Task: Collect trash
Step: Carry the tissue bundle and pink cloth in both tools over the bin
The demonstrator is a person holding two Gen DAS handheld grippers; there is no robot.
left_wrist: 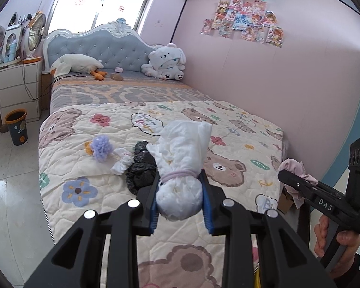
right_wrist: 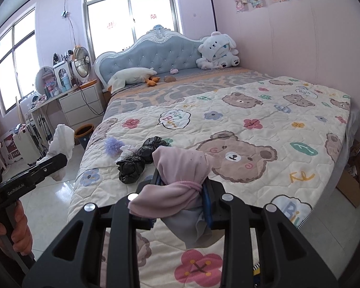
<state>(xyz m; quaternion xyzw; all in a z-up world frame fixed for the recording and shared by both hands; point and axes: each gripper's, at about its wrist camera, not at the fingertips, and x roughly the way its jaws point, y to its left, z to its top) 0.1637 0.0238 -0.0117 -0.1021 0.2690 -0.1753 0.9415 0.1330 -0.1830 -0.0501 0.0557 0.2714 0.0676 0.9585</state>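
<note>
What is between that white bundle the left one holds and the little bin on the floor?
Nothing visible. The white bundle, clamped in the left gripper, is above the quilt; the bin stands beyond the bed's left edge, with only open floor around it.

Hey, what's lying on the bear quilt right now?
On the bear quilt lie two black bags, a purple pompom and crumpled white tissue. Whatever sits behind the gripped bundles stays hidden.
</note>
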